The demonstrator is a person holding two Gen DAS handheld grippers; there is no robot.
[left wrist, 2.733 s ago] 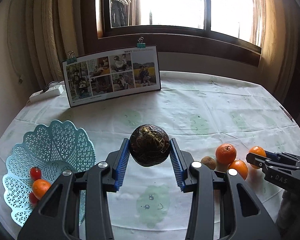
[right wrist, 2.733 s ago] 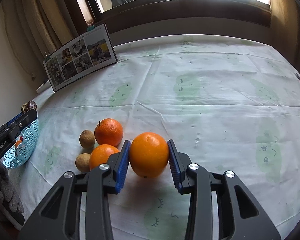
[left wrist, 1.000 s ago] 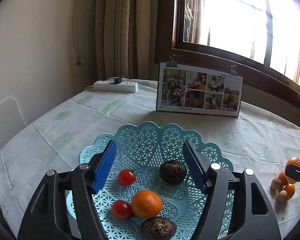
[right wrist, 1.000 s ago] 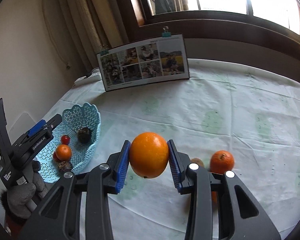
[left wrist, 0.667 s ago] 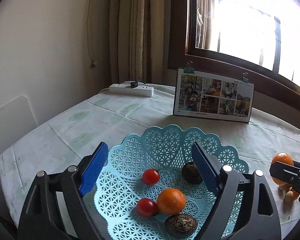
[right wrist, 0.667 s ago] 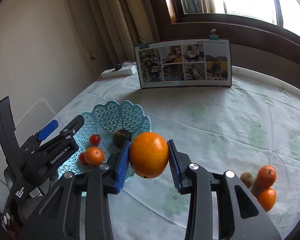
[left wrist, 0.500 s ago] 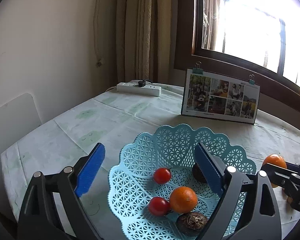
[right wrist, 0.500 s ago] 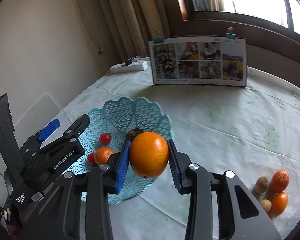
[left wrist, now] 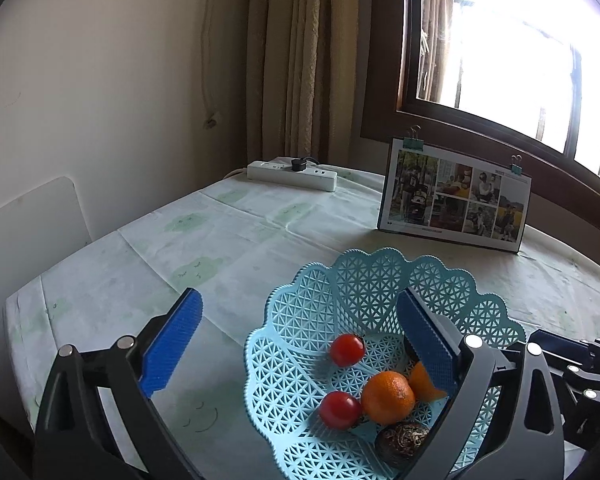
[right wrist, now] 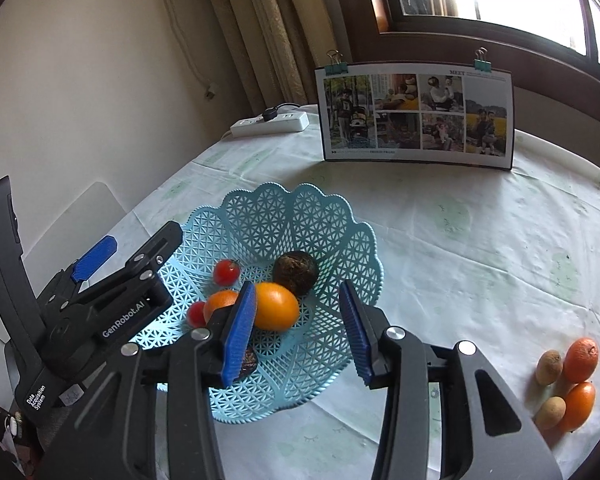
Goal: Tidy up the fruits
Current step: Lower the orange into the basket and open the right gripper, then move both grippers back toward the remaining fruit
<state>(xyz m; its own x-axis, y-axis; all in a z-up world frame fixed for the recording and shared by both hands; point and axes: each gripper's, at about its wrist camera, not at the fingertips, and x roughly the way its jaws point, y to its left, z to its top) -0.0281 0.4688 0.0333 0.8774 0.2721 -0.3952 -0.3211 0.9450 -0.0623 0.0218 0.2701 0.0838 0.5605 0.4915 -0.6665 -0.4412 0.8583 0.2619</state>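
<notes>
A light blue lattice basket (right wrist: 336,216) (left wrist: 380,264) stands on the table. In it lie a large orange (right wrist: 276,306) (left wrist: 422,382), a smaller orange (right wrist: 220,300) (left wrist: 388,398), two cherry tomatoes (right wrist: 226,272) (left wrist: 340,410) and two dark round fruits (right wrist: 296,266) (left wrist: 402,440). My right gripper (right wrist: 298,332) hovers open over the basket's near side, and the large orange rests just beyond its left pad. My left gripper (left wrist: 300,340) (right wrist: 140,240) is open and empty at the basket's left rim. Two oranges (right wrist: 580,354) and two brown kiwis (right wrist: 549,366) sit on the cloth at the right.
A clipped photo board (right wrist: 418,114) stands at the back of the table, with a white power strip (right wrist: 272,124) to its left by the curtain. A white chair back (left wrist: 28,224) is beside the table's left edge. The right gripper's body (left wrist: 572,368) is close to the basket's right.
My right gripper moved over the basket and opened; the large orange it held now lies in the basket. My open left gripper drifted to the basket's left side.
</notes>
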